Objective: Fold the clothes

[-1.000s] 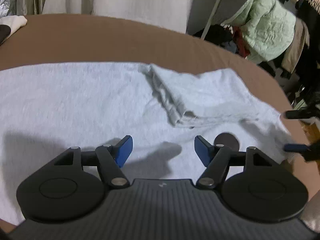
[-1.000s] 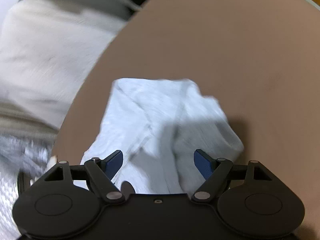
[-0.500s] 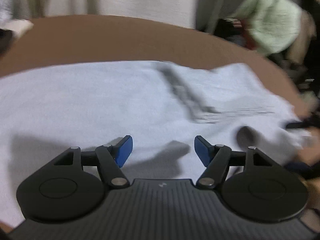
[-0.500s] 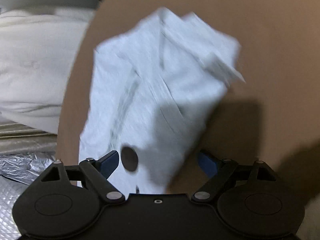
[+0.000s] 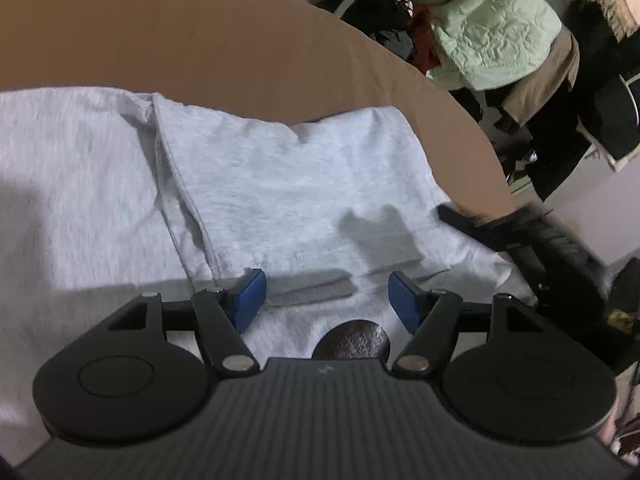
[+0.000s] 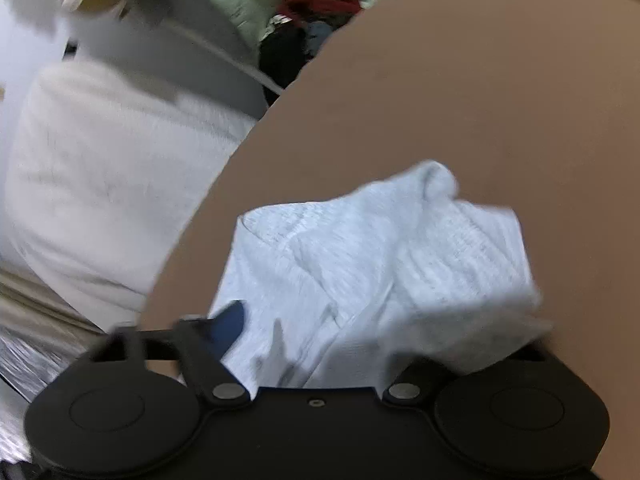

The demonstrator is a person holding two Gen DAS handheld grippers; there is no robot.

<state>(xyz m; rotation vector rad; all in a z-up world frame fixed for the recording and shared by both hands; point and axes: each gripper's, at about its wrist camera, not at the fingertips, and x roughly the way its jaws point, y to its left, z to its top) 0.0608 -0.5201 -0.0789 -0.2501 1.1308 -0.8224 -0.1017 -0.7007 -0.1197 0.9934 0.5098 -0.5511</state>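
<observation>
A light grey garment lies spread on the brown table, one part folded over onto it with a seam running down the left of the fold. My left gripper hovers open just above the cloth near the fold's lower edge, nothing between its blue pads. A dark round patch shows on the garment just behind its jaws. In the right wrist view the garment's end is bunched between the closing jaws of my right gripper. Cloth hides the right pad, while the left pad stands at the cloth's edge. Its black finger shows blurred at the garment's right edge.
The table's curved edge runs close to the garment's right side. Beyond it hang a pale green quilted jacket and dark clothes. A white fluffy garment and silver foil lie off the table's left edge.
The left gripper has swung right and down toward the folded part; the dark patch now sits just behind its jaws. In the right view the cloth has bunched up and now covers the right pad.
</observation>
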